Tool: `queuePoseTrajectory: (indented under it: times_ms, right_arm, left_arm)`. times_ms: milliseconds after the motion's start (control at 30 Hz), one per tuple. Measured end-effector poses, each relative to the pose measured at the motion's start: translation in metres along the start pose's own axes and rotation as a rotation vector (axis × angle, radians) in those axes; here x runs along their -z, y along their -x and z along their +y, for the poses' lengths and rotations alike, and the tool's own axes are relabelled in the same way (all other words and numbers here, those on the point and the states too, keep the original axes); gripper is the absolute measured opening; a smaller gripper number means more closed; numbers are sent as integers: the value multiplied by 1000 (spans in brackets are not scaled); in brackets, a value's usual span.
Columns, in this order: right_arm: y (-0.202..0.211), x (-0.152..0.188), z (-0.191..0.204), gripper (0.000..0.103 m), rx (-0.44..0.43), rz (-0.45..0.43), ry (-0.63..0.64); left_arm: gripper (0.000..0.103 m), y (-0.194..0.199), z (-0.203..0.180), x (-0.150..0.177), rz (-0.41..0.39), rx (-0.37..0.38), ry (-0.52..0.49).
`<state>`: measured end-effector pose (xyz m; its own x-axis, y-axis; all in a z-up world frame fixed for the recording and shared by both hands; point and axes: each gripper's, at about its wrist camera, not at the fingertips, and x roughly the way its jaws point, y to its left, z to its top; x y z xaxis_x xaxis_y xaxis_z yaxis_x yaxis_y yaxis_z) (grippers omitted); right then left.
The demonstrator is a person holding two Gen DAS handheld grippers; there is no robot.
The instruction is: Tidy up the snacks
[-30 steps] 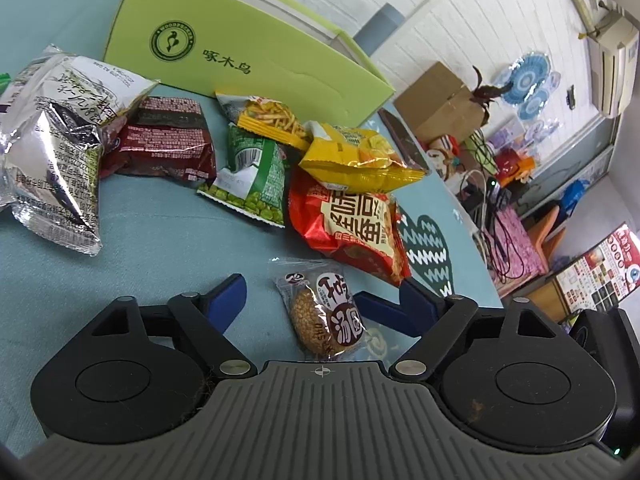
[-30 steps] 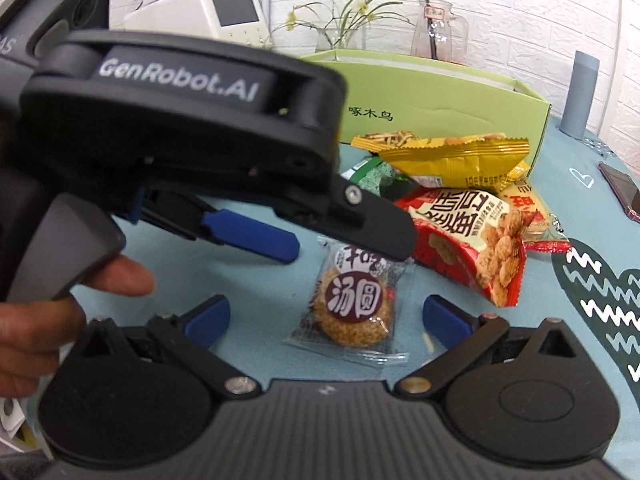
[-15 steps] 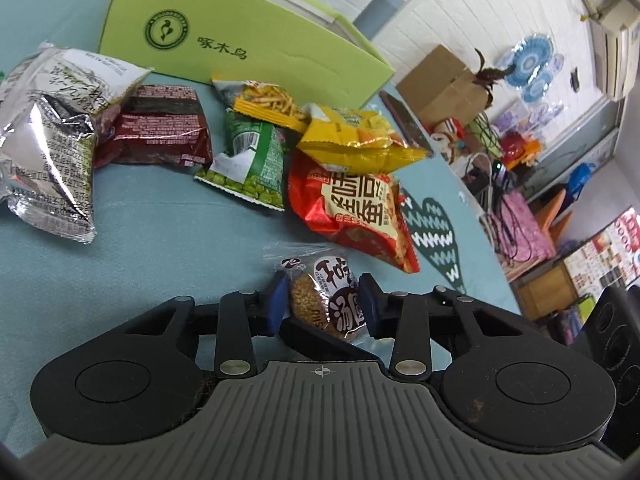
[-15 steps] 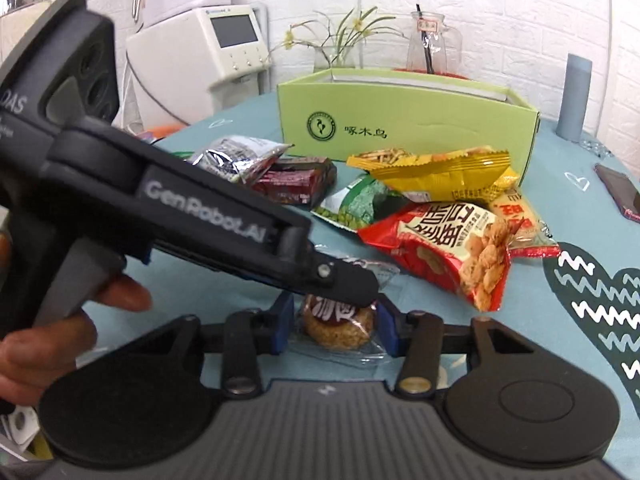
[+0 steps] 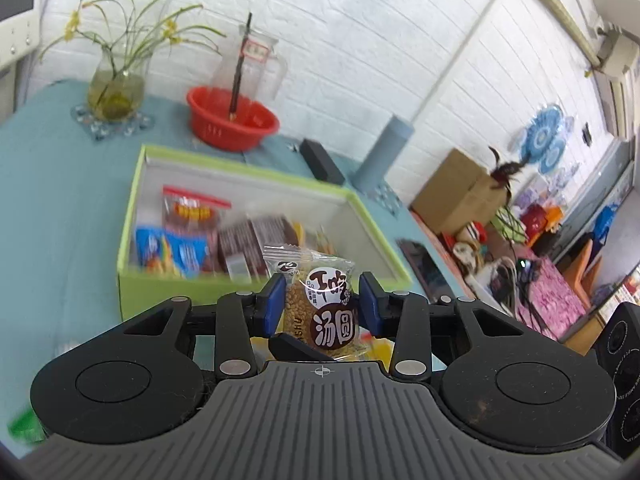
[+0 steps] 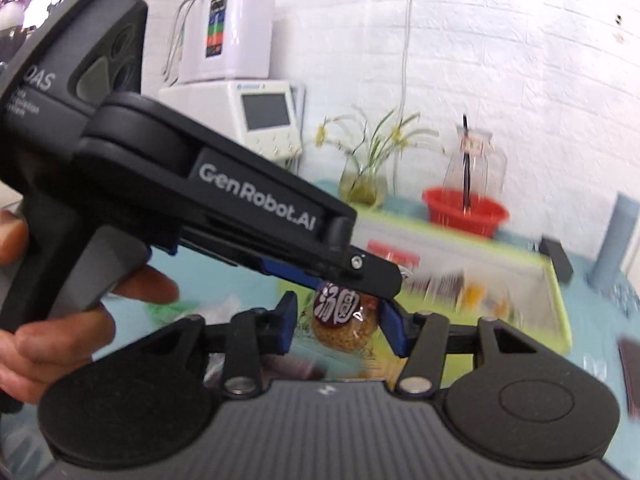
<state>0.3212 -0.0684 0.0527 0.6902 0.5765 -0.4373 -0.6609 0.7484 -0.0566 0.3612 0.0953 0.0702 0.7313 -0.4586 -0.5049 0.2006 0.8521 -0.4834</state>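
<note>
left claw [image 5: 320,304]: pinches pack [image 5: 326,320] | right claw [image 6: 340,324]: opening, pack between its pads | pack: in the air, low middle of frame, in front of box [image 5: 160,292] | why: likely held high to go in box

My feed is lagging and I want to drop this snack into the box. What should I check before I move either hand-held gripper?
1. Left hand-held gripper shut on the sesame ball packet: ok.
2. Right hand-held gripper grip: jaws opening, packet between them; whether its pads press on it: cannot tell.
3. Green box open on top: ok.
4. Free room in the box: ok, its right part is bare.
5. Packet over the box opening: cannot tell, the views are blurred.
</note>
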Motion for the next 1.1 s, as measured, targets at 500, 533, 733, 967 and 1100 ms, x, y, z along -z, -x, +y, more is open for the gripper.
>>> queuePoseTrajectory:
  times_ms: [500,533,733,967,1100]
  right_arm:
    - [-16,-1,-56,95,-14,-49,-136]
    - [-4,5,-55,95,-13,-57,-129]
    - [51,51,-49,95,34,-25,-172]
    - [81,105,-37,95,110,33,-248]
    - [71,101,-46,95,89,41,-244]
  left_arm:
    - [71,-22,31,-32,-66,-47,-49]
    - [72,-15,27,-24,-68,-36,-48]
    - [75,-3,8,39,-5,64,-19]
    - [71,-38,0,89,162,94,67]
    - [71,-52,-6,81,179,122,82]
